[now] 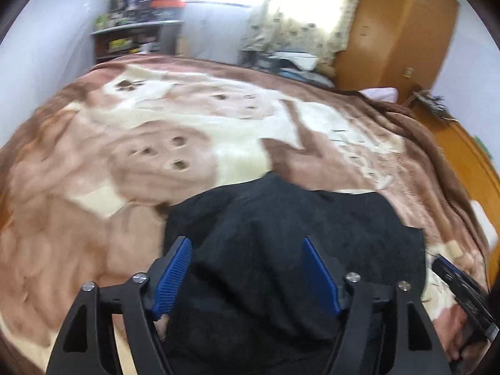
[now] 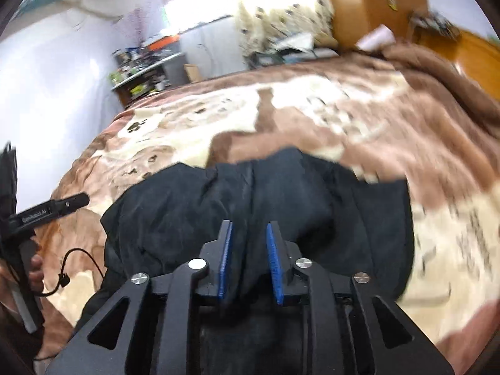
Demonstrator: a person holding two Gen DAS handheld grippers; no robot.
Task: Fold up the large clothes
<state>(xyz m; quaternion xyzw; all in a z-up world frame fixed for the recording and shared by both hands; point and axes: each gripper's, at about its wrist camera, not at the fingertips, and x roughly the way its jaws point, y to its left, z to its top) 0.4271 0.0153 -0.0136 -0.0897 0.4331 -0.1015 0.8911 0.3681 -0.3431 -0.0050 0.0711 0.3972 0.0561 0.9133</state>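
Note:
A black garment [image 1: 297,218] lies bunched in a rough folded heap on the near part of a bed, over a brown and cream blanket [image 1: 125,156]. My left gripper [image 1: 246,242] hovers just above the heap, its blue pads wide apart and nothing pressed between them. In the right wrist view the same garment [image 2: 281,193] fills the middle. My right gripper [image 2: 249,224] stands over it with a narrow gap between the pads, and the cloth lies below, not pinched. The other gripper's body shows at each view's edge, with a hand [image 2: 36,268] holding the left one.
The blanket [image 2: 375,125] covers the whole bed beyond the garment. A cluttered shelf [image 1: 137,37] stands at the far left corner. A flowered curtain [image 1: 306,15] and an orange wooden wardrobe [image 1: 397,31] stand behind the bed. Loose items [image 1: 290,62] sit at the bed's far edge.

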